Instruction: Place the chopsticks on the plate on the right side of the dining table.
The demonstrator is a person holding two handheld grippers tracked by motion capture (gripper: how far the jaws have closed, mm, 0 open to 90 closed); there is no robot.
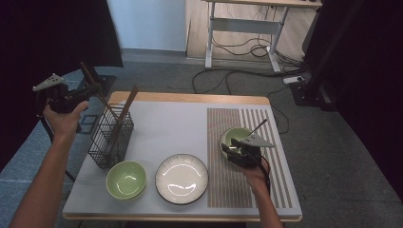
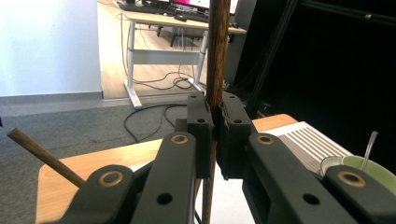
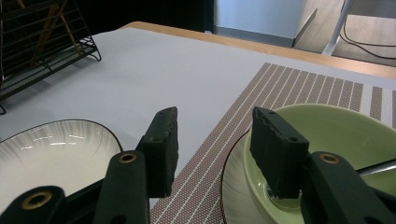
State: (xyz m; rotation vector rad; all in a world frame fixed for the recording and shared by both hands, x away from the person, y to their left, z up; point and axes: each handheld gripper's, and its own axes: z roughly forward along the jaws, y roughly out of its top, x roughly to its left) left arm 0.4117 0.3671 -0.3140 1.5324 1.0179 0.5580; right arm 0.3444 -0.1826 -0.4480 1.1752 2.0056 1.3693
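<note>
Lifting a wooden chopstick clear of the wire basket in clamped left tongs, right tongs half-open astride the green bowl rim; next, probably carrying it tabletop-ward to the bowl.

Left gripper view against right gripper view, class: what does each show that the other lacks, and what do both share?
Left gripper view alone: the left gripper, its jaws shut on an upright wooden stick, a second stick and a desk beyond. Right gripper view alone: the right gripper with jaws apart, one inside the green bowl, plus a white plate and wire basket. Both: that bowl, the striped mat and the table.
</note>
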